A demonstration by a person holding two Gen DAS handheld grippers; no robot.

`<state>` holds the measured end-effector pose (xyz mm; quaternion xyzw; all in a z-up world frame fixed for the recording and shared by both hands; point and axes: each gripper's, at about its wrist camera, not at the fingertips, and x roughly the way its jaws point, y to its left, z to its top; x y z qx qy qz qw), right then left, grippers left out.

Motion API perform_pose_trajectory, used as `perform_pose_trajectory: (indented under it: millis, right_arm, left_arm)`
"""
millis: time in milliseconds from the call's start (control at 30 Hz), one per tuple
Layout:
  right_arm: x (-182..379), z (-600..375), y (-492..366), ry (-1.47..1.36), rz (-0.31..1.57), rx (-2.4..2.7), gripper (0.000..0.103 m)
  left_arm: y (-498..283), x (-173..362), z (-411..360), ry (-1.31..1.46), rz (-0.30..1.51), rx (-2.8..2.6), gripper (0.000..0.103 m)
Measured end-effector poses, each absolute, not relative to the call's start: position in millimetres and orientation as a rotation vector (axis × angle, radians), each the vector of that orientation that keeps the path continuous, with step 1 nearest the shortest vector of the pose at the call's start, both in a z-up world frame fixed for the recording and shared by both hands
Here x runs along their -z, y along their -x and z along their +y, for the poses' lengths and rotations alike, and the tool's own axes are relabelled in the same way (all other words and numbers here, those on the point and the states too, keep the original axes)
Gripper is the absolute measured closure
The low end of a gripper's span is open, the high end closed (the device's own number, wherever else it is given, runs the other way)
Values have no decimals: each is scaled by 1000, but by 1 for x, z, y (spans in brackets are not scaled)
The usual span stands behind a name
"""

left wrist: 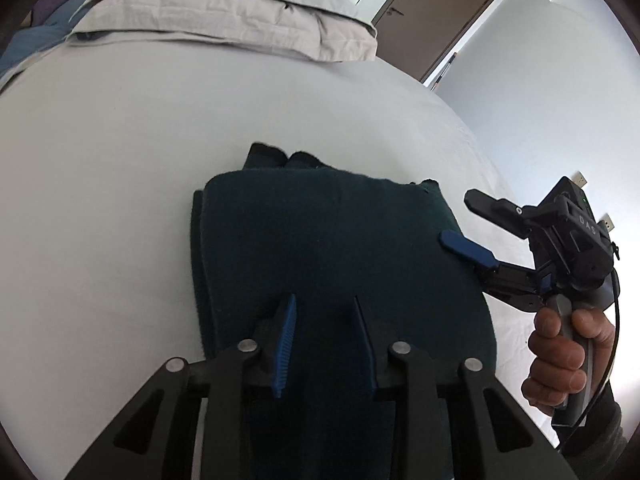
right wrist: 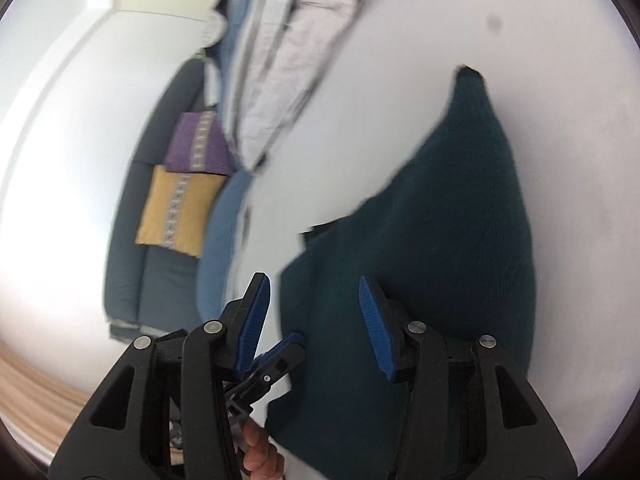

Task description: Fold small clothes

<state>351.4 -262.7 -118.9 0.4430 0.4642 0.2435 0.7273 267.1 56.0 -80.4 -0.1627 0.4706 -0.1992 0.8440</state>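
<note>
A dark teal knitted garment point(left wrist: 328, 232) point(right wrist: 440, 220) lies folded into a thick pad on the white bed sheet point(left wrist: 120, 160). My left gripper point(left wrist: 323, 304) hovers over its near edge, open, with nothing pinched between its blue pads. At the garment's right edge my right gripper point(left wrist: 456, 218) is held by a hand point(left wrist: 560, 360); its fingers are spread and hold nothing. In the right wrist view the right gripper point(right wrist: 312, 284) stands open over the garment's corner, and the left gripper's fingertips point(right wrist: 286, 346) show just below.
Grey pillows point(left wrist: 224, 12) point(right wrist: 296, 60) are stacked at the head of the bed. A brown door point(left wrist: 436, 12) stands beyond them. A dark sofa point(right wrist: 128, 248) beside the bed carries a purple cushion point(right wrist: 200, 144) and a yellow cushion point(right wrist: 180, 208). Wooden floor point(right wrist: 24, 392) shows below.
</note>
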Motion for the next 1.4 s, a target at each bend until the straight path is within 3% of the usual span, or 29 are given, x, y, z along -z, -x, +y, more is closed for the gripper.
perform_pose_trajectory:
  millis: [300,600,733,867,1000,1267,1400]
  right_arm:
    - [157,-303,-371,-1044,1001,-399,60]
    - [100,-297,-288,-938,887,-601,57]
    - [100,-265,-240,-856,960,-739,53]
    - [140,-249,-229,-799,1117,-667,51]
    - [157,-257,-233,-890,1093,-689,55]
    - [122,-244,-204,-827,1091,-743,48]
    - [143,-239,-195,-778,1142,-688,44]
  left_arm:
    - [-264,92,52,273,962,434,79]
    - [-267,95,52,262,958,438,79]
    - [-264,95,51,254,954,432,79]
    - [-261,95,50,240,953,425,79]
    - [-259,97,48,231,947,421,79]
    - [-259,100,48,233,942,423,79]
    - [-258,101,47,233,941,423,79]
